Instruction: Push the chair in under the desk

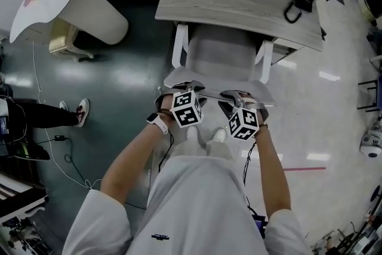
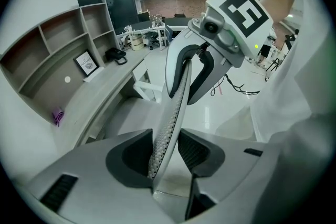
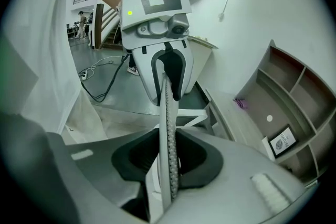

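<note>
Both clenched: left gripper (image 2: 165, 152) and right gripper (image 3: 168, 157) each pinch the chair's (image 1: 221, 57) backrest rim. One chair, one desk (image 1: 239, 6).

The left forearm (image 1: 128, 155) and right forearm (image 1: 271, 164) reach forward and down, side by side, bare below short white sleeves; the left tongs (image 1: 190, 89) tilt steeply downward, jaws clamped on the top rim of the chair back (image 2: 172, 107); the right tongs (image 1: 236, 97), just beside them and tilted less steeply, grip the same rim, pads pressing both its faces.
</note>
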Motion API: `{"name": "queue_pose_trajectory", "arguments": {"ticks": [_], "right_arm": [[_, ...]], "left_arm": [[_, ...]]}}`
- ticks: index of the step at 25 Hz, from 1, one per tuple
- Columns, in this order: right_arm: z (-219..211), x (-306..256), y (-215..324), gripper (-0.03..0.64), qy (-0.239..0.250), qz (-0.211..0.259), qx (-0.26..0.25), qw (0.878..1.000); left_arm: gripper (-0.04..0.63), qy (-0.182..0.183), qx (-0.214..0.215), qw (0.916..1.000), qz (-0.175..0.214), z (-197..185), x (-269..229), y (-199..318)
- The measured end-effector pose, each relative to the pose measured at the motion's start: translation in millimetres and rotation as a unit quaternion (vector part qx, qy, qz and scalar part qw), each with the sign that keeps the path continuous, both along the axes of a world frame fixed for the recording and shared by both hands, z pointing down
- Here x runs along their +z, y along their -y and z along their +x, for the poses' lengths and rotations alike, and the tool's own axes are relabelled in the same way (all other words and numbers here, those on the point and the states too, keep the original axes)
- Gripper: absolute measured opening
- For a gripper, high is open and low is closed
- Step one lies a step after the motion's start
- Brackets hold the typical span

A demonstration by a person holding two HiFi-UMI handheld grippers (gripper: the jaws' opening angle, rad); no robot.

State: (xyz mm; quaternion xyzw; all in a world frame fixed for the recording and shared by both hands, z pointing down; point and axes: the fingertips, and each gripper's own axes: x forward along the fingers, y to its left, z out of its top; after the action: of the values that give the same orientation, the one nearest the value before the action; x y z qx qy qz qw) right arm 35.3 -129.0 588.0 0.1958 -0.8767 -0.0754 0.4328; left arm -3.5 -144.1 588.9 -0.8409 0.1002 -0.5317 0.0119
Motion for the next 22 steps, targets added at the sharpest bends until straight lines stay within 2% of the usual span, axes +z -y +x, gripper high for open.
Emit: {"name": "queue_pose_trajectory", "arguments": {"ticks": [5,22], "right_arm": [[1,1,-1,0.107,0.001,-0.005,-0.002,1.000],[12,2,52,0.109,-0.013,0.024,0.021,0.999]], "left_arm": [[0.155,-0.008,0.000,0.9999,0.011,1,0,-2],[0.163,-0.013,-0.001,0.9994,0.033,12,0,52]]}}
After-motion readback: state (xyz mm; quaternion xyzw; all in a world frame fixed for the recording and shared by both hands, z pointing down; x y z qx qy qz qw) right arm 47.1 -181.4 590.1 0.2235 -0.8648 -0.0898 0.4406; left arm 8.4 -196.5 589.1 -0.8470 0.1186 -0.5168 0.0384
